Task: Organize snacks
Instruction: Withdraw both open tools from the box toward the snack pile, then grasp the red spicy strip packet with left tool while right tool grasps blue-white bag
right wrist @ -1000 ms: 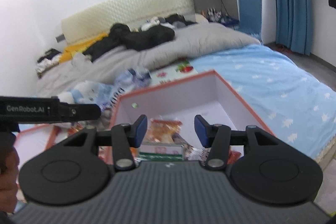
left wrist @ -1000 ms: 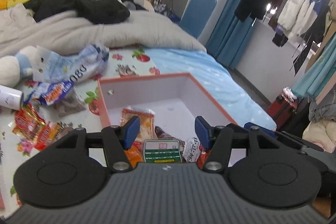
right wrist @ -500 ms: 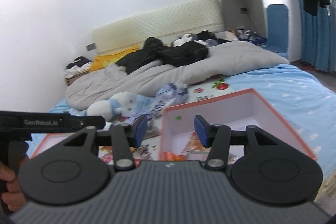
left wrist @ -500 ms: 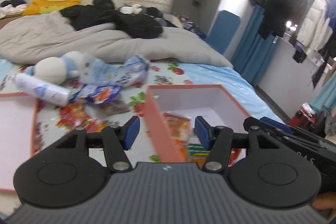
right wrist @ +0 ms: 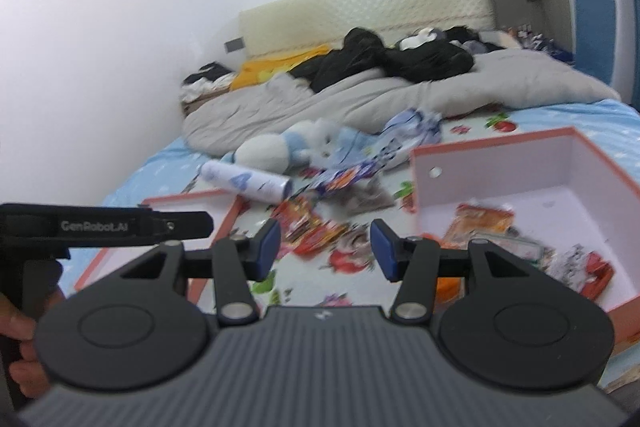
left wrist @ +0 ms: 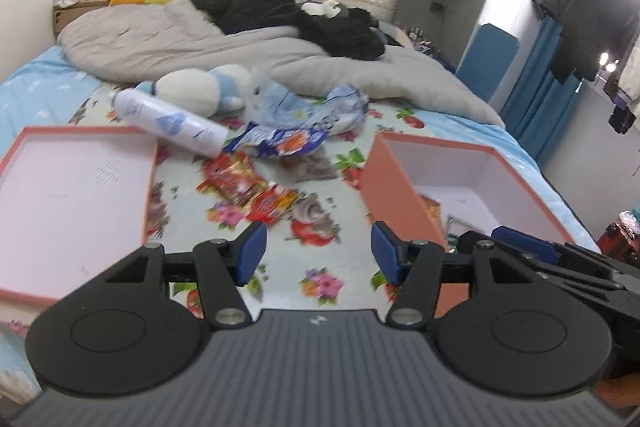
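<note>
Mostly crinkled red snack packets (left wrist: 248,187) strewn loose

Left gripper (left wrist: 318,253) and right gripper (right wrist: 324,249) gape, empty.

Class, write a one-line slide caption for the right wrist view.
Open right hand-held gripper above loose snack packets, beside the partly filled orange box.

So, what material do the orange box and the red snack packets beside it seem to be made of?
The orange box looks like stiff matte cardboard: straight thin walls, flat white inside. The red snack packets look like thin glossy plastic film: crinkled, printed surfaces, though blur leaves this uncertain.
</note>
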Motion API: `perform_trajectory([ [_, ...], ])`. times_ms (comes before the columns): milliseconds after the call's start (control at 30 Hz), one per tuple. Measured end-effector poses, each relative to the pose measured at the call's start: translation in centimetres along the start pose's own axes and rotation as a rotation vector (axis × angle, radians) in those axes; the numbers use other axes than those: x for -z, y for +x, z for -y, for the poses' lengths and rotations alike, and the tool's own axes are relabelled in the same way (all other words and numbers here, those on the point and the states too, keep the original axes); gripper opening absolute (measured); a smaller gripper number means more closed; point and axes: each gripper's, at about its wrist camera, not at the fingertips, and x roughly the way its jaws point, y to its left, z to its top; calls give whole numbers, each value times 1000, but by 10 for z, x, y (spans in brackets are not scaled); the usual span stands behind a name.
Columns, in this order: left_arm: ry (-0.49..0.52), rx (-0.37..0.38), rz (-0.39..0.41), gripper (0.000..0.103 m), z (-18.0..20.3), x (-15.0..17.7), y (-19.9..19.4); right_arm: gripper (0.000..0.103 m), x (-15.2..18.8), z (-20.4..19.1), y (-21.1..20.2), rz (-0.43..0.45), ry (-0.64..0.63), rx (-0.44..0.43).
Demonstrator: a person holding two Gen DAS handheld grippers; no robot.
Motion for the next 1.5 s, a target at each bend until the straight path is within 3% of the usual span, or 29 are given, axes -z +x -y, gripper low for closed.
perform_trajectory([
  [233, 0, -59, -24, 64, -26, 23, 9, 52, 25, -24, 9, -51, -29, -46],
  [433, -72, -69, -68, 64, -51, 39, 26, 52, 41, -42, 23, -96, -75, -74],
  [633, -73, -65, -118, 64, -73, 46, 62, 52, 40, -49, 51, -111, -82, -84],
  [800, -129, -62, -142, 64, -89, 36, 91, 52, 35, -46, 80, -114, -56, -80],
  [1167, -135, -50, -143, 63, -108, -6, 156, 52, 34, -31, 160, -157, -77, -58],
  [1300, -179, -37, -167, 63, -123, -20, 188, 66, 35, -24, 194, -187, -75, -36],
  [1500, -207, -33, -177, 63, -137, -39, 241, 66, 23, 5, 236, -160, 93, 10],
])
